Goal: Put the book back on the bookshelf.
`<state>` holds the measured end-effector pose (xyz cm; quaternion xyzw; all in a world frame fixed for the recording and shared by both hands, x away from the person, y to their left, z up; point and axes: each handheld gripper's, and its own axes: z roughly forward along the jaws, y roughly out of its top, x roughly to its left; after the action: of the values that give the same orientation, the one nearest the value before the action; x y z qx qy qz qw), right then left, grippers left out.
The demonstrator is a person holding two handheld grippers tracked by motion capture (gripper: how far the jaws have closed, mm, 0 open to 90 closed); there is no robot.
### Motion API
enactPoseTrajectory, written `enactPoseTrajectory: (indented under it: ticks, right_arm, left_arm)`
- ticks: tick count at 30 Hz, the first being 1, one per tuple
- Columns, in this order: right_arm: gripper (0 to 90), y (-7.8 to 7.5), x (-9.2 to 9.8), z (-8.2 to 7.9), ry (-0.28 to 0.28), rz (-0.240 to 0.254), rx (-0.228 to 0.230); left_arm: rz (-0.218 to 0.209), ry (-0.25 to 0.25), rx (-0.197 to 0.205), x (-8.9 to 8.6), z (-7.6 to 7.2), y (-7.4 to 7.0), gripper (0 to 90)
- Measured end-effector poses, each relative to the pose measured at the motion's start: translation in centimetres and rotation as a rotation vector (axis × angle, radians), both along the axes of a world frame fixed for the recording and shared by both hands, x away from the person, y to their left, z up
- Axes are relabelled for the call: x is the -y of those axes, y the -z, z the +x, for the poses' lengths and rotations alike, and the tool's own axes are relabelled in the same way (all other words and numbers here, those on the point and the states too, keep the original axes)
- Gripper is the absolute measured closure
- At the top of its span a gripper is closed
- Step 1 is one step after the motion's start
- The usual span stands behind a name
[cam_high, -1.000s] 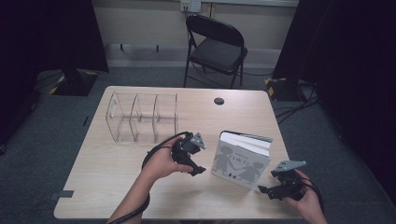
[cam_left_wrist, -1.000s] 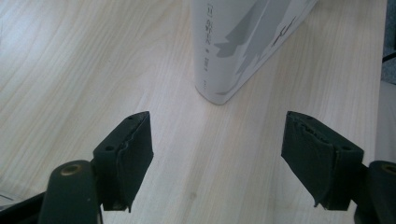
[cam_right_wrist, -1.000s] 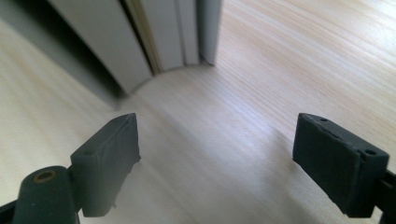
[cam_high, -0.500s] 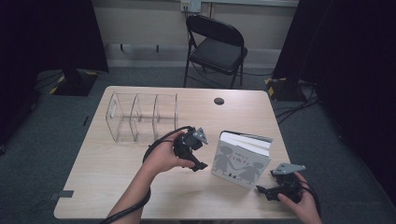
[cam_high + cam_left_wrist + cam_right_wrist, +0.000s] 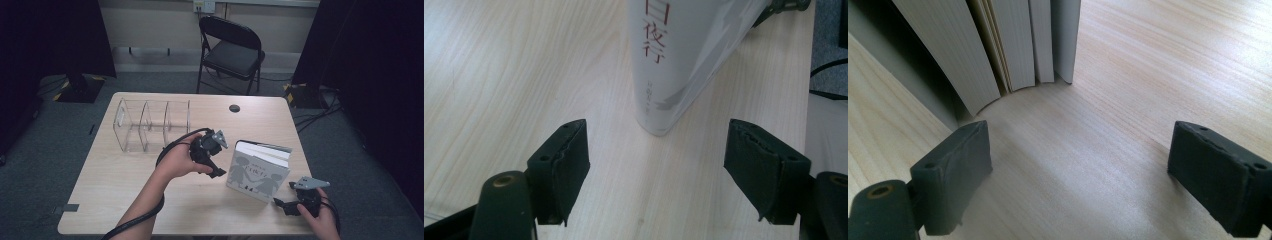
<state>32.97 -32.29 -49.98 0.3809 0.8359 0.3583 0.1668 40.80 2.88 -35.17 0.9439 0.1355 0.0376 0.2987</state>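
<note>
A white book [image 5: 257,170] with grey figures on its cover stands upright on the wooden table [image 5: 120,195], leaning a little. My left gripper [image 5: 216,169] hangs just left of it, open and held above the tabletop. In the left gripper view the book's spine [image 5: 674,60] with red characters stands ahead of the open left gripper [image 5: 656,150], apart from both pads. My right gripper [image 5: 281,204] sits low at the book's right front corner. Its jaws have just been opening, and the right gripper [image 5: 1078,160] is open with nothing inside. The book's page edges [image 5: 1018,40] fan just beyond it.
A clear acrylic divider rack [image 5: 152,125] stands at the back left of the table. A small black disc [image 5: 234,108] lies near the far edge. A black folding chair [image 5: 232,52] stands behind the table. Cables trail from both grippers.
My left hand has lifted its gripper a little, away from the tabletop beside the book. The right hand has stayed at the book's right front corner.
</note>
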Motion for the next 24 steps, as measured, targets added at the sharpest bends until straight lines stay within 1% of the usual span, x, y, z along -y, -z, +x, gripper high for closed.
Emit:
enactPoseTrajectory:
  ticks: [1,2,3,4,5,6,7,10,12,14,15,17,19,20,21,24]
  right_arm:
    - [9.6,0.0,0.0,0.0,0.0,0.0,0.0]
    - [9.6,0.0,0.0,0.0,0.002,0.0,-0.002]
    - [9.6,0.0,0.0,0.0,0.0,0.0,-0.001]
    - [9.6,0.0,0.0,0.0,0.0,0.0,0.0]
    - [9.6,0.0,0.0,0.0,0.002,0.001,0.001]
    - [9.6,0.0,0.0,0.0,0.003,0.001,0.0]
    - [9.6,0.0,0.0,0.0,0.003,0.001,0.0]
    - [9.6,0.0,0.0,0.0,0.003,0.001,0.0]
    - [9.6,0.0,0.0,0.0,0.001,0.001,0.002]
    - [9.6,0.0,0.0,0.0,0.002,0.001,0.001]
    - [9.6,0.0,0.0,0.0,0.001,0.001,0.002]
    - [9.6,0.0,0.0,0.0,0.001,0.001,0.002]
    - [9.6,0.0,0.0,0.0,0.001,0.001,0.002]
    - [9.6,0.0,0.0,0.0,0.001,0.001,0.002]
    - [9.6,0.0,0.0,0.0,0.001,0.001,0.002]
    - [9.6,0.0,0.0,0.0,0.001,0.001,0.002]
  left_arm:
    - [0.01,0.006,0.004,0.1,0.1,-0.2,25.7]
    - [0.006,0.005,0.0,0.2,0.1,-0.3,25.7]
    - [0.014,0.019,0.005,0.3,0.2,-0.5,25.7]
    - [0.007,0.019,0.003,0.4,0.2,-0.6,25.7]
    - [0.016,0.028,0.01,0.5,0.3,-0.9,25.8]
    - [0.002,0.02,0.009,0.7,0.2,-1.0,25.9]
    - [0.006,0.03,0.014,0.8,0.3,-1.2,26.0]
    - [-0.006,0.036,0.015,1.4,0.3,-1.6,26.0]
    - [-0.011,0.05,0.015,1.7,0.4,-1.7,25.9]
    - [-0.005,0.063,0.021,2.1,0.5,-1.9,25.8]
    - [-0.008,0.063,0.015,2.3,0.6,-1.9,26.0]
    - [-0.004,0.068,0.022,2.5,0.6,-2.0,25.9]
    - [0.0,0.077,0.019,2.8,0.7,-2.1,25.9]
    - [-0.002,0.082,0.023,2.9,0.7,-2.2,25.9]
    - [-0.007,0.079,0.018,3.0,0.7,-2.2,25.8]
    - [-0.005,0.09,0.022,3.3,0.7,-2.6,25.9]
